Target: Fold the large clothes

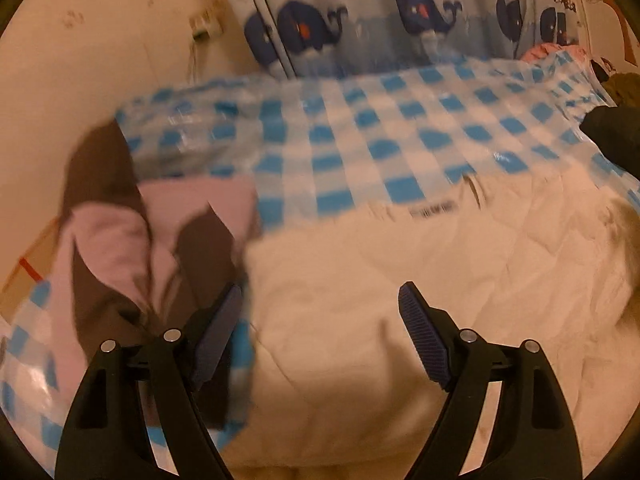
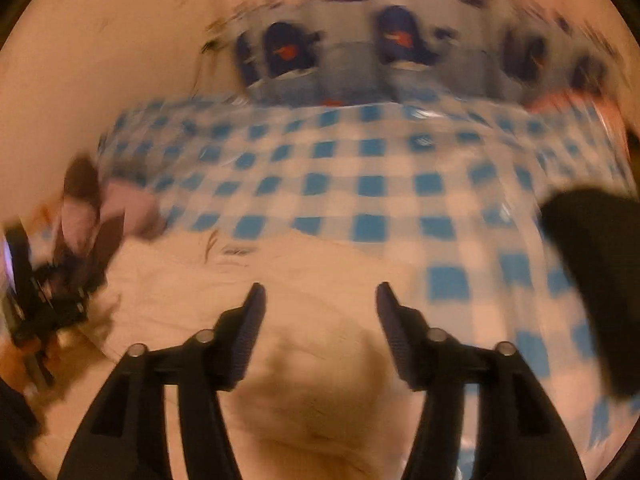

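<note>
The left gripper (image 1: 320, 308) stands spread and empty above the cream garment (image 1: 420, 280), a soft, creased cloth on the glossy blue-checked cover (image 1: 360, 128). The right gripper (image 2: 318, 300) is likewise released over it; motion blur smears that view's edges.

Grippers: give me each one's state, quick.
Left gripper: open, nothing between the fingers, over the cream garment.
Right gripper: open, holding nothing, over the same garment.
</note>
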`<state>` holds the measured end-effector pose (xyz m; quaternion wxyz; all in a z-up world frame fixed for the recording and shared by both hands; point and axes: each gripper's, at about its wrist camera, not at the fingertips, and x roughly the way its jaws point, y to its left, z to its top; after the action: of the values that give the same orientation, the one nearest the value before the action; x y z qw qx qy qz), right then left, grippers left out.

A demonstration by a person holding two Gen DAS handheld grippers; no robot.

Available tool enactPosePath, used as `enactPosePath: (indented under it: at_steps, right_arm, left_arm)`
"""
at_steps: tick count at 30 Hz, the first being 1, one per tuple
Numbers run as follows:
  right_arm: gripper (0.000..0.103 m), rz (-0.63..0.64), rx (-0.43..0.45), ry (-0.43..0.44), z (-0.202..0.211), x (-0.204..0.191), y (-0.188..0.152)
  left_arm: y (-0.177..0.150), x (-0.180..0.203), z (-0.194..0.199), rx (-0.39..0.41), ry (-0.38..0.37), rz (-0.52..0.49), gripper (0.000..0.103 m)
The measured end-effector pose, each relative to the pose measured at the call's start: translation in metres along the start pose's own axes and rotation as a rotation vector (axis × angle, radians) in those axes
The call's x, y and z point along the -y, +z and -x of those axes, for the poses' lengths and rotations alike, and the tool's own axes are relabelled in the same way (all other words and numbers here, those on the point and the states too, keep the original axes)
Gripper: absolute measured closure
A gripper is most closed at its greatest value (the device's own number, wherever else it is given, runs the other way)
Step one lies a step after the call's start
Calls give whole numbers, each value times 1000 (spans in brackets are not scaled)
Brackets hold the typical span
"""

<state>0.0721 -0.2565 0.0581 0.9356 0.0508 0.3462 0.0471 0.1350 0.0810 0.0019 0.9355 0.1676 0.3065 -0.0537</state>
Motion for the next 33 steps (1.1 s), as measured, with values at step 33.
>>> enactPosePath:
  at_steps: [33]
  right_arm:
    - [30, 178, -190, -145, -73, -66, -33]
  left_arm:
    - [-50, 16, -8, -66, -30, -150, 26]
